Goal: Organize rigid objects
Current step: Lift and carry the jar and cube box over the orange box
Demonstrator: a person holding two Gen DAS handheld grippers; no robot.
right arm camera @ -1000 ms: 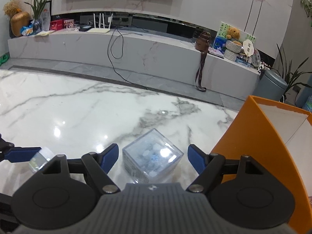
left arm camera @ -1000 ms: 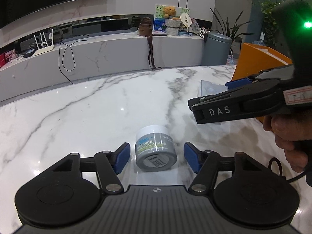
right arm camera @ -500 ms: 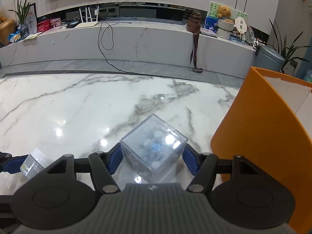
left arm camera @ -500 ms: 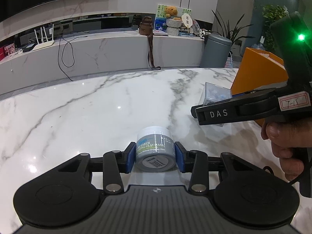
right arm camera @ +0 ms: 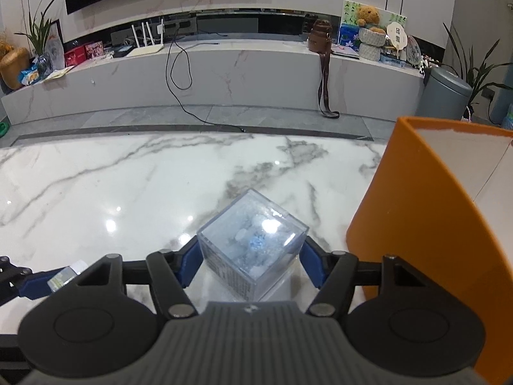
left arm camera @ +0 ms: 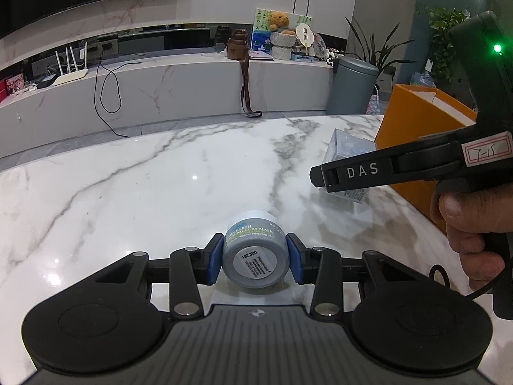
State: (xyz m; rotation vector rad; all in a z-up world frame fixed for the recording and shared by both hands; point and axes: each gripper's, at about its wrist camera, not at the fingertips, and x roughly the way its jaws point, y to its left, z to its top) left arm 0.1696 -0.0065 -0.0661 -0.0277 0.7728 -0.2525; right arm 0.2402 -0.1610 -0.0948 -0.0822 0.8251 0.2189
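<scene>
Gripping the clay-mask jar [left arm camera: 255, 258] across its round wall, my left gripper [left arm camera: 255, 258] had both blue pads pressed flat on opposite sides of it, the jar lying on its side with its labelled base toward me and low over the marble table [left arm camera: 128, 192], near the edge closest to me. I judged the jar small, stiff and fairly dense for its size; its smooth curved plastic could roll or squirt out of flat pads, so a hold across the middle of the body, as I had it, seemed the safest. My right gripper [right arm camera: 251, 256] was closed on the clear plastic cube [right arm camera: 253, 245], the pads set on two opposite sides while one corner pointed toward me; I could not tell whether the pads met flat faces or bore near the edges. The cube looked rigid, light and glossy, with small blue and white pieces loose inside, so I thought it likely to twist in the grip if squeezed off-centre and liable to crack under hard pressure. It sat toward the right side of the table, just beside the orange box [right arm camera: 416, 224], whose open top looked to me the probable place for both things.
</scene>
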